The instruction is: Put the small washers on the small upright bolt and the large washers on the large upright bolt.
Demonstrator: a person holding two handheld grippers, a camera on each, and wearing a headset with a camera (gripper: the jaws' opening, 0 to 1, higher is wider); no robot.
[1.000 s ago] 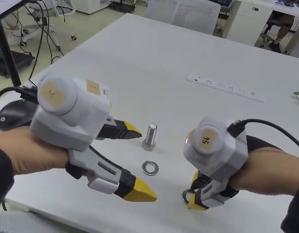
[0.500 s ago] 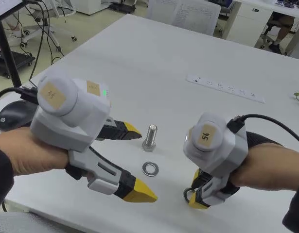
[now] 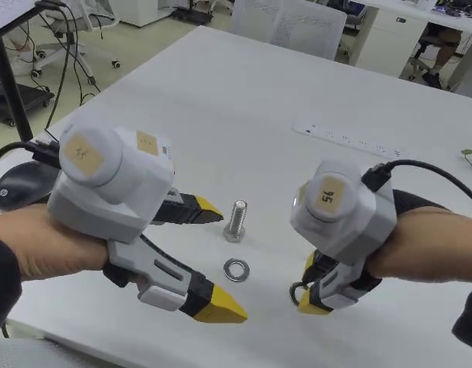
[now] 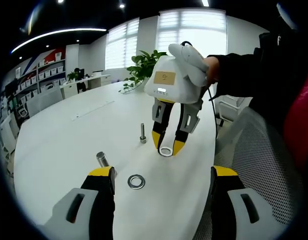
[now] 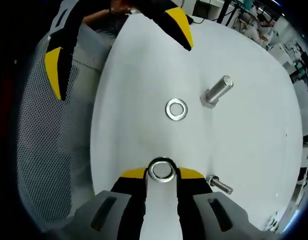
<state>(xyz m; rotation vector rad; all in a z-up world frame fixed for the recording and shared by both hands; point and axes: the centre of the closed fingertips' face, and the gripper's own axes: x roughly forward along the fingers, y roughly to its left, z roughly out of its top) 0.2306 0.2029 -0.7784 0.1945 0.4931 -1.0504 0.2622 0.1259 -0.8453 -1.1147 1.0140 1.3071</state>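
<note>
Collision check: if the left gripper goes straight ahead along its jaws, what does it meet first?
Probably the loose washer, flat on the table just ahead of the left gripper; if it clears that, the right gripper beyond, holding a washer. Height is unclear.

white table (image 3: 243, 100) | power strip (image 3: 351, 142) far side | black mouse (image 3: 17, 184) at left | potted plant (image 4: 143, 65)

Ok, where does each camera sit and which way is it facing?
Head view: on the headset, looking down at the table; left gripper, right gripper and both forearms show.
Left gripper view: on the left gripper, facing the right gripper; own open fingers below.
Right gripper view: on the right gripper, facing the table; own fingers hold the gripped washer.
Shared: large bolt and loose washer, all three views.
</note>
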